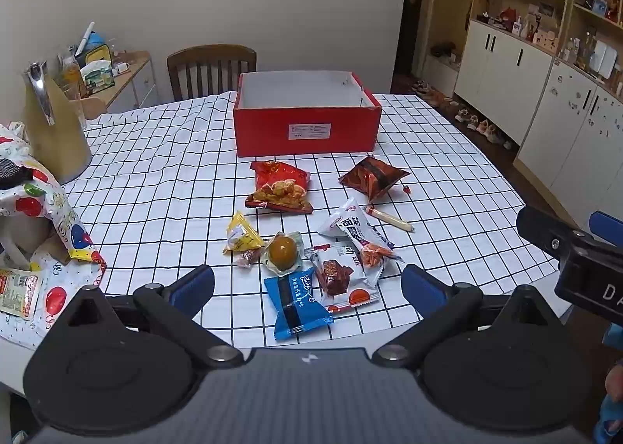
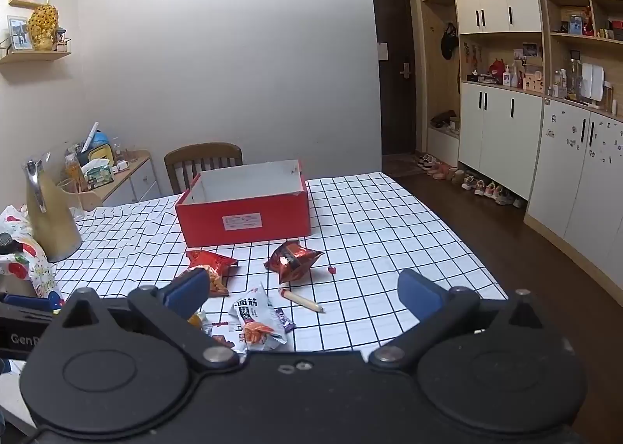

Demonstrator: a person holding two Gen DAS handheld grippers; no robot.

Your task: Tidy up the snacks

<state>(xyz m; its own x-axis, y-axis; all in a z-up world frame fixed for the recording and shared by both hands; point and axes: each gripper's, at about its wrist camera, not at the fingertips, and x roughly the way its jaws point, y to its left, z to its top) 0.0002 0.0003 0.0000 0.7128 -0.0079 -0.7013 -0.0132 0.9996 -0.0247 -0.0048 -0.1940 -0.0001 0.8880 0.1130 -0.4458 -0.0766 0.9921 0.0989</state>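
I am holding my left gripper (image 1: 307, 284) wide open over the near edge of the table (image 1: 447, 179), gripping nothing; its blue fingers (image 1: 194, 284) are hovering either side of the nearest snacks. My right gripper (image 2: 303, 288) is likewise spread wide and empty, hovering above the same edge.

Just beyond my left fingers, a blue wafer packet (image 1: 296, 300) is lying closest to the edge, touching a white chocolate-bar packet (image 1: 342, 280). Beside them are sitting a wrapped braised egg (image 1: 282, 251), a small yellow packet (image 1: 241, 236) and a white gluten snack packet (image 1: 358, 234). Farther in are lying a sausage stick (image 1: 389, 216), a red fried-snack bag (image 1: 280, 187) and a dark red foil bag (image 1: 373, 175).

Toward the far edge, the open red box (image 1: 307, 128) is standing apparently empty, so I judge the sorting is barely begun: every snack is waiting outside it.
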